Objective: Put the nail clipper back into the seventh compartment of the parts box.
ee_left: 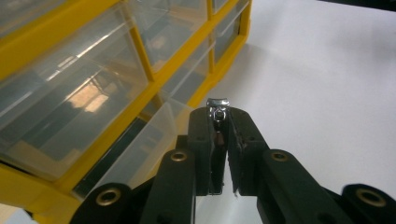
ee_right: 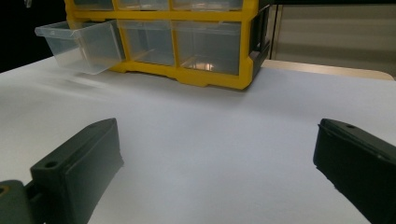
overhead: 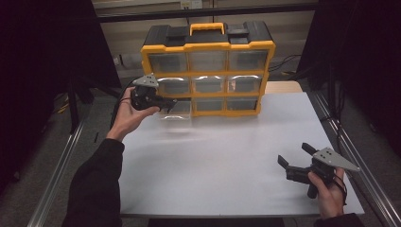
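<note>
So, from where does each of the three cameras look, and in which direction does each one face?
High view: above the person's side, looking forward and down on the white table and the yellow organizer; both forearms, left gripper, right gripper.
Left gripper view: rides the left gripper, facing the pulled-out drawer; its jaws clamp a small metal piece.
Right gripper view: low over the table, facing the organizer; its jaws stand wide apart.
Shared: the gripper views both show the pulled-out drawer.
</note>
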